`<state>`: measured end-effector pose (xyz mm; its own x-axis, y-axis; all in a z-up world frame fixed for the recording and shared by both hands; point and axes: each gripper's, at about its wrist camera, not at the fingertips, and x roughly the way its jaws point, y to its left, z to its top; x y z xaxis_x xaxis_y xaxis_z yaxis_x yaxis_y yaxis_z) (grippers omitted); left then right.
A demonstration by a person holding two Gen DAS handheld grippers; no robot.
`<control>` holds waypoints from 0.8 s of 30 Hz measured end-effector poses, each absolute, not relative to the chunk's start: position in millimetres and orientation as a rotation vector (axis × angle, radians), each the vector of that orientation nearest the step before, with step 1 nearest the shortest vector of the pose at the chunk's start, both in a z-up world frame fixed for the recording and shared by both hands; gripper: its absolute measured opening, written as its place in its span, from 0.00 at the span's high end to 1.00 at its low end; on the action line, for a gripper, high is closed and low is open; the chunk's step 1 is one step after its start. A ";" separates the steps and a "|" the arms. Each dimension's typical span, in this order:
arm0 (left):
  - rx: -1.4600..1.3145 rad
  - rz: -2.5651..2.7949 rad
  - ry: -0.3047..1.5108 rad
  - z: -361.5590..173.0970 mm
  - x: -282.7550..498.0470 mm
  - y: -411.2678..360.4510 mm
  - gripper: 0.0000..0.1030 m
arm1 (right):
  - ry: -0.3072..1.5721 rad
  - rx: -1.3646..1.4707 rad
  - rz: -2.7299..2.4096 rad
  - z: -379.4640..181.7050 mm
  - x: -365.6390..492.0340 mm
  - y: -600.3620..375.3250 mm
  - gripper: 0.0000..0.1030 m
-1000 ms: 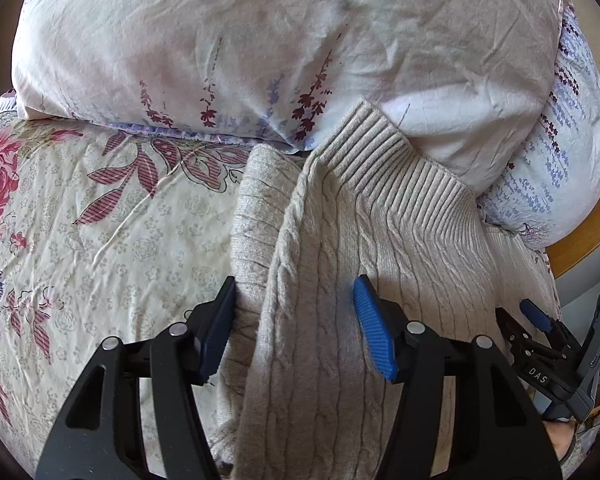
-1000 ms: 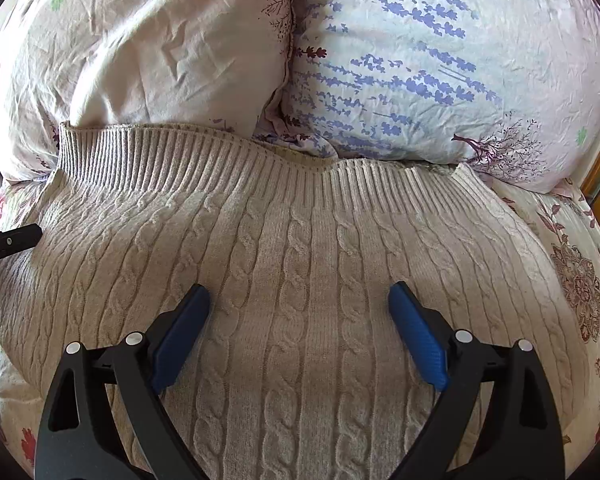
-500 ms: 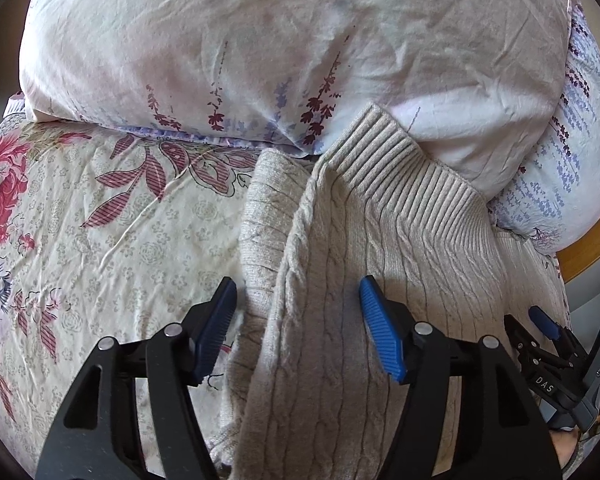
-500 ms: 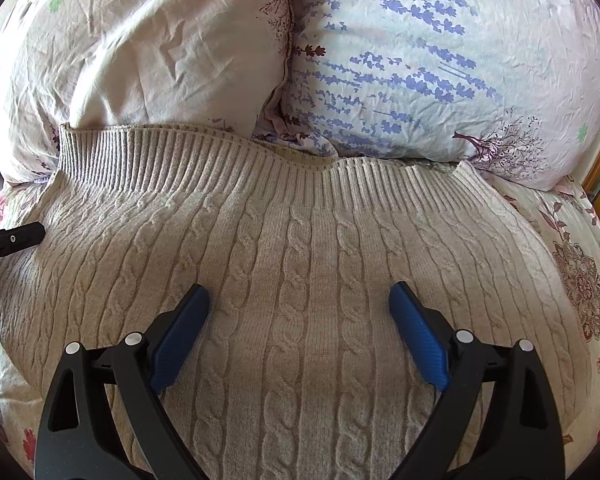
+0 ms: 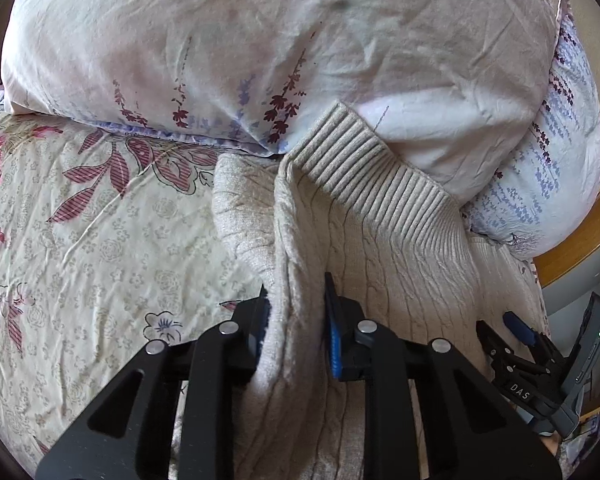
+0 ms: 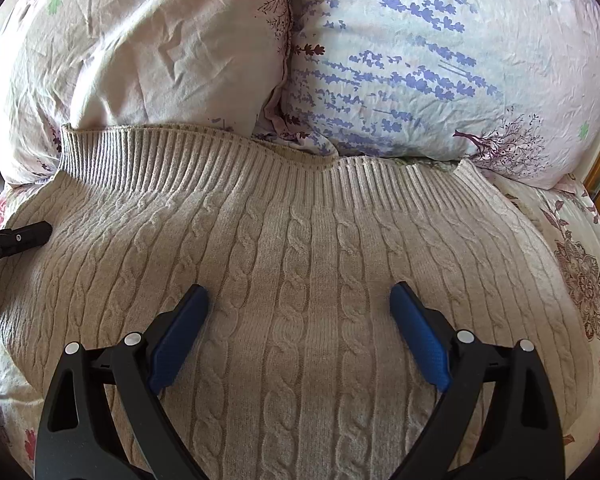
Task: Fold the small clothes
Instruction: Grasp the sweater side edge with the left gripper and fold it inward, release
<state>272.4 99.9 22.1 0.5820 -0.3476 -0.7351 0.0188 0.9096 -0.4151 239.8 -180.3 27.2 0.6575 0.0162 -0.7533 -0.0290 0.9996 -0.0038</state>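
Observation:
A beige cable-knit sweater (image 6: 300, 280) lies on the floral bedsheet, its ribbed hem (image 6: 220, 160) against the pillows. In the left wrist view my left gripper (image 5: 296, 316) is shut on a raised fold at the sweater's left edge (image 5: 296, 264). In the right wrist view my right gripper (image 6: 300, 328) is open wide, just above the middle of the sweater, holding nothing. The right gripper also shows at the right edge of the left wrist view (image 5: 508, 336), and the left gripper's tip shows at the left edge of the right wrist view (image 6: 20, 238).
Two large pillows (image 6: 140, 52) (image 6: 440, 64) stand behind the sweater. The floral bedsheet (image 5: 80, 240) spreads to the left. A wooden bed frame (image 5: 580, 240) runs along the right side.
My left gripper has closed from open onto the sweater's left edge fold. The right gripper has stayed open and nearly still.

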 end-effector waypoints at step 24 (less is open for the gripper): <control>-0.660 -0.821 0.813 108.9 267.1 -91.1 0.82 | 0.752 0.075 -0.104 71.4 195.2 -316.2 0.08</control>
